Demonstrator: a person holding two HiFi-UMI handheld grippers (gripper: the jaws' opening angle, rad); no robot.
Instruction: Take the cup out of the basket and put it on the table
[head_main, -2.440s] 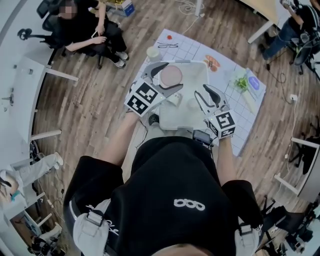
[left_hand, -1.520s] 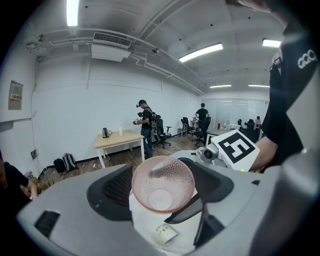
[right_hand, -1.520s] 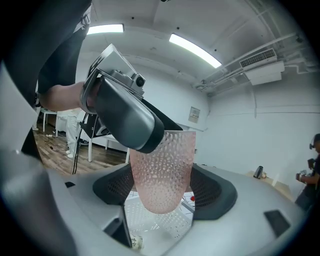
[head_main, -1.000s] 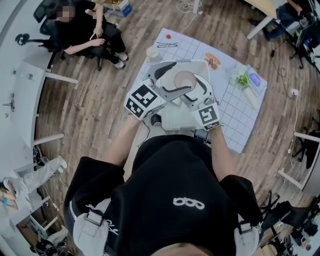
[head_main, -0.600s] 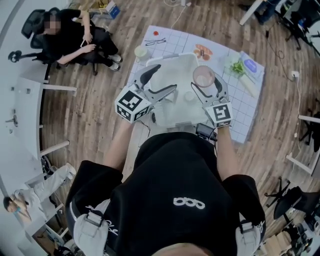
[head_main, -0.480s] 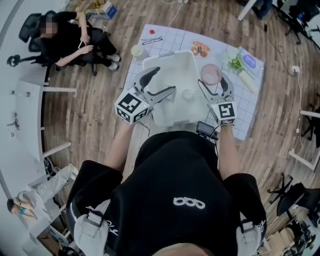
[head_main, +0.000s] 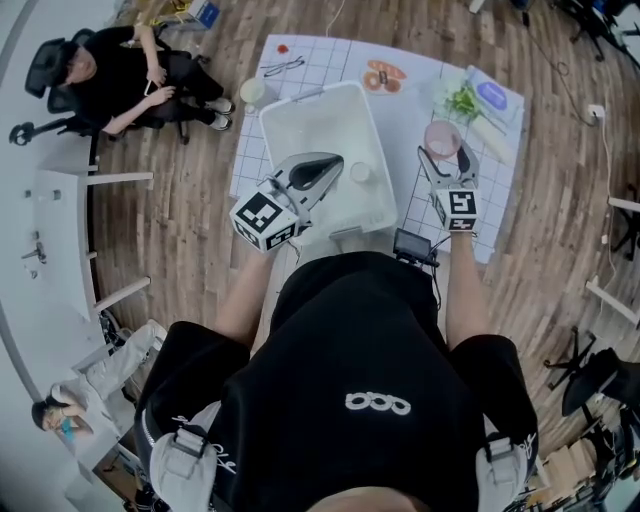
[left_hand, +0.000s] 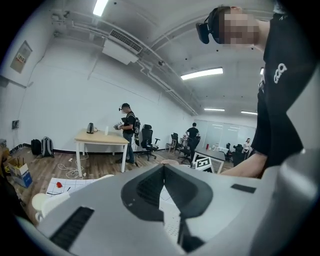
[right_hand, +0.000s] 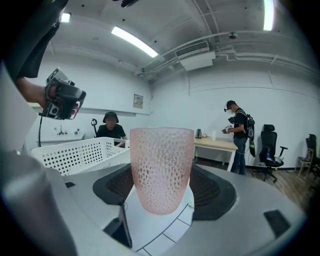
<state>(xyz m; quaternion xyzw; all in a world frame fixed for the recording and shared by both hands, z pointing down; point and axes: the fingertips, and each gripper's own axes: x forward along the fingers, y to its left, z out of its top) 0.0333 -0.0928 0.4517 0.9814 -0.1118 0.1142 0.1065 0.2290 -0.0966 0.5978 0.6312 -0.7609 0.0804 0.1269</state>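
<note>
A pink dimpled cup stands upright between the jaws of my right gripper, right of the white basket and over the checked mat. In the right gripper view the cup fills the gap and both jaws press its sides; I cannot tell whether its base touches the mat. The basket wall is to its left. My left gripper is shut and empty over the basket's near part; its jaws meet tip to tip.
A small white cup lies in the basket. On the mat are a cream cup, greens, a blue item and glasses. A seated person is at the far left.
My right gripper carried the pink cup out of the basket and rightward over the mat. My left gripper's jaws went from wide open to shut and drew back to the basket's near side.
</note>
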